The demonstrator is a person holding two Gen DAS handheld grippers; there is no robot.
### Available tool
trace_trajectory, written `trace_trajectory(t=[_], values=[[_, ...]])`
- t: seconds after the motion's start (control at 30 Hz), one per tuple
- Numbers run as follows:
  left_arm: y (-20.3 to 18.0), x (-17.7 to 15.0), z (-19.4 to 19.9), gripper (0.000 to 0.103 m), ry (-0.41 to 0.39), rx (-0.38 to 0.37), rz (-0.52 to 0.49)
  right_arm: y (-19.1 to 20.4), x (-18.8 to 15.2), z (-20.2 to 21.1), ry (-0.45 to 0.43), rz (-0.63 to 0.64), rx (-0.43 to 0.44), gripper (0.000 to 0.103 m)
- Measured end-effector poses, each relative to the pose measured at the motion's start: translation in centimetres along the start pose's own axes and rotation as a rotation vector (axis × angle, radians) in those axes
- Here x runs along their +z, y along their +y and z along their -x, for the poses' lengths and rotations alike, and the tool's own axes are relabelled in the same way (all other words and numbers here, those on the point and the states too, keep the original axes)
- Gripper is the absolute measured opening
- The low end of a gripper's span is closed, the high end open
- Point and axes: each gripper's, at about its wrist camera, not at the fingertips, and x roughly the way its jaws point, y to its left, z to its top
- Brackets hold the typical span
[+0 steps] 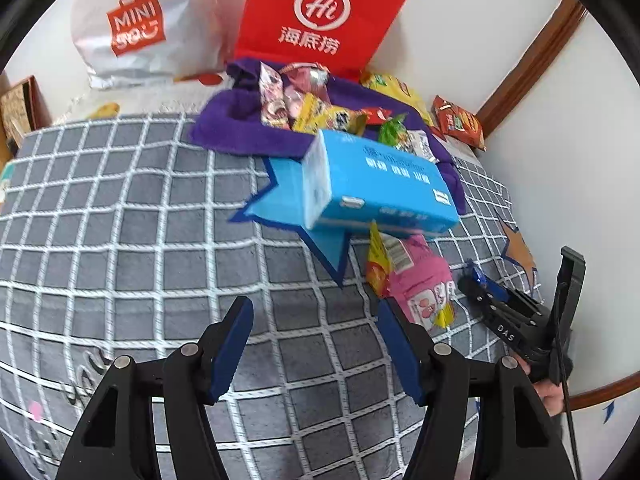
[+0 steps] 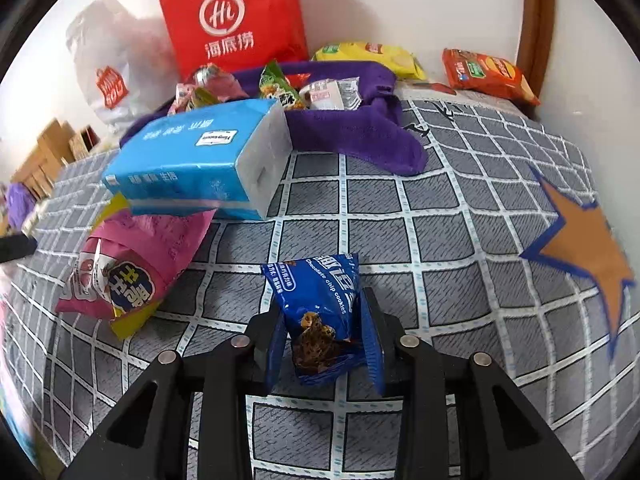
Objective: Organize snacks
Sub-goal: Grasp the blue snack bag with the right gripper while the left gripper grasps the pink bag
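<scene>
My right gripper (image 2: 322,308) is shut on a small blue chocolate chip cookie packet (image 2: 316,300), just above the grey checked bedspread (image 2: 420,240). In the left wrist view that gripper (image 1: 476,280) shows at the right with a bit of the blue packet at its tip. My left gripper (image 1: 314,306) hangs open over the bedspread with nothing between its fingers. A pink snack bag (image 1: 416,280) lies just beyond its right finger, partly under a blue tissue pack (image 1: 380,184). Behind them, a purple cloth (image 1: 240,120) holds several small snack packets.
A red paper bag (image 1: 320,12) and a white plastic shopping bag (image 1: 136,28) stand against the back wall. A yellow chip bag (image 2: 368,54) and an orange-red snack bag (image 2: 488,72) lie at the far right corner, next to a wooden bed frame (image 1: 528,60).
</scene>
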Motion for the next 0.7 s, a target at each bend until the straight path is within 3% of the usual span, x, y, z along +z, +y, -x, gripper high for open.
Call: trace_trajectory(t=[0.07,0.3,0.47,0.6,0.7], values=[[-0.8,-0.3,-0.2,0.063,0.004,-0.015,-0.015,0.0,-0.5,0.0,-0.037,-0.009,0.001,0.036],[-4.1,0.0,-0.7,0.065,-0.017,-0.075,-0.056,0.2,-0.5,-0.1,-0.039,-0.013,-0.009,0.036],[-6.4,0.7,-2.8,0.066,0.024,-0.065,-0.07,-0.2,-0.8,0.4,-0.041,0.003,-0.017,0.036],[-8.0,1.3,-4.8,0.07,0.054,-0.097,-0.069,-1.1,-0.8,0.4,-0.044,-0.035,0.027,0.036],[-8.7,1.4,-6.1,0.074,0.061,-0.057,-0.068,-1.2,-0.8,0.3,-0.042,-0.038,0.036,0.036]])
